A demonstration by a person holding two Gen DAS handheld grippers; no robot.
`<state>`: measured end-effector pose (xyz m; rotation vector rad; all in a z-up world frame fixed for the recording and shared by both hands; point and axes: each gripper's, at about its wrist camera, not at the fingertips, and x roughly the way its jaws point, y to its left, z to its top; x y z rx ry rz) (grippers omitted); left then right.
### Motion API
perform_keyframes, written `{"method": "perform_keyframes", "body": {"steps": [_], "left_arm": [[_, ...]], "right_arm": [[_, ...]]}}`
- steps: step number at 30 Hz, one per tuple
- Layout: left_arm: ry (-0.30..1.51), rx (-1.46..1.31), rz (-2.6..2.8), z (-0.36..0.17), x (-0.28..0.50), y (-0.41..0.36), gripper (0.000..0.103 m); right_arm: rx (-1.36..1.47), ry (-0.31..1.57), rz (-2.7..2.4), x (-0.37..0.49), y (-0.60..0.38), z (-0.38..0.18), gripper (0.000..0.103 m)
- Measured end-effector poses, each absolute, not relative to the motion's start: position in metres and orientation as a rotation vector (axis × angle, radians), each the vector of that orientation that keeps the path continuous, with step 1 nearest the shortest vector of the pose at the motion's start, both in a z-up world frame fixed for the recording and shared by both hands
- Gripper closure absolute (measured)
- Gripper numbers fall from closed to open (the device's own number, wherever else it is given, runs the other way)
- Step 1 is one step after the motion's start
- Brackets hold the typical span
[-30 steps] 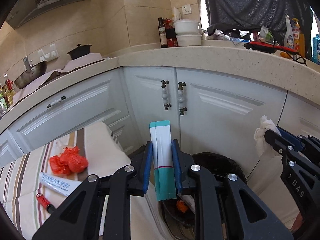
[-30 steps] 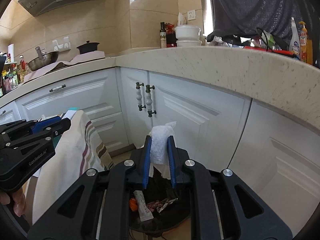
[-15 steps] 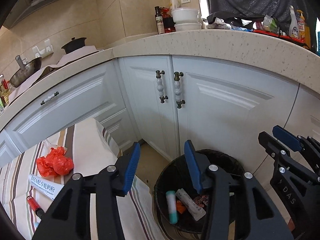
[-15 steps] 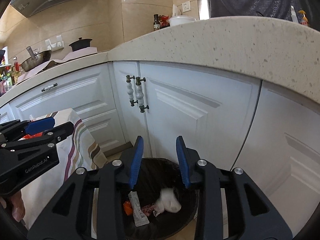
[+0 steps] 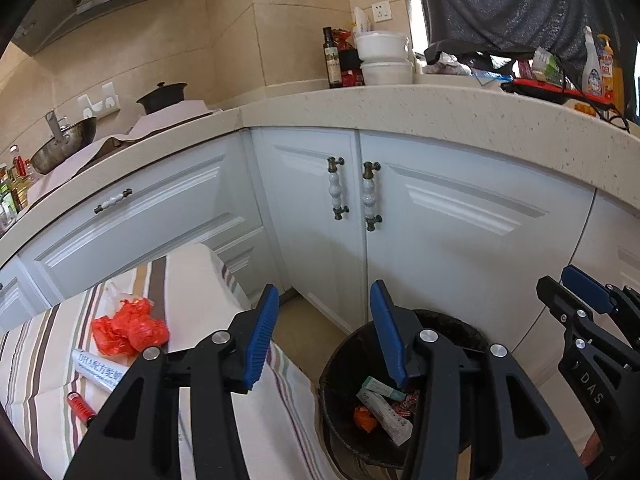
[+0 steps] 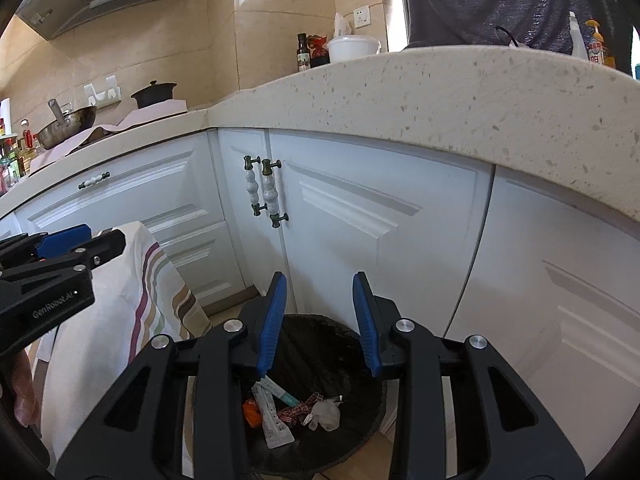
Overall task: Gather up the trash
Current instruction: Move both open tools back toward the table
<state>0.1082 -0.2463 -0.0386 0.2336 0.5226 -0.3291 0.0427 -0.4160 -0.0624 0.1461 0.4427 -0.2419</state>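
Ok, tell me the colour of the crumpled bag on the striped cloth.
Red-orange crumpled bag, clearest in the left wrist view.

The left gripper's [image 5: 324, 330] right finger covers the far right part of the bin [image 5: 340, 364], and the bin's near rim runs off the lower edge at about six o'clock. The white tube [image 5: 98, 370] on the striped cloth [image 5: 192, 276] disappears behind the gripper arm at eight o'clock, its print too small to read. The red stick [image 5: 80, 406] beside it is partly cut off by the same arm. In the right wrist view, the right gripper [image 6: 318, 326] hides both sides of the bin. The small wrappers [image 6: 294, 410] inside cannot be told apart.
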Motion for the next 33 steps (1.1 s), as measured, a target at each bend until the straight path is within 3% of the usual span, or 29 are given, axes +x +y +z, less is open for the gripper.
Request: {"method": "perform_keyframes", "body": {"steps": [17,33], "left_arm": [[0.531,0.164,-0.129,-0.022,0.092,-0.116,0.047],[0.609,0.070,0.099,-0.042,0.080,0.012,0.047]], "right_arm": [[0.132,0.418,-0.064,0.041,-0.321,-0.032,0.067],[0.047,0.485,0.126,0.060,-0.209,-0.028,0.064]]}}
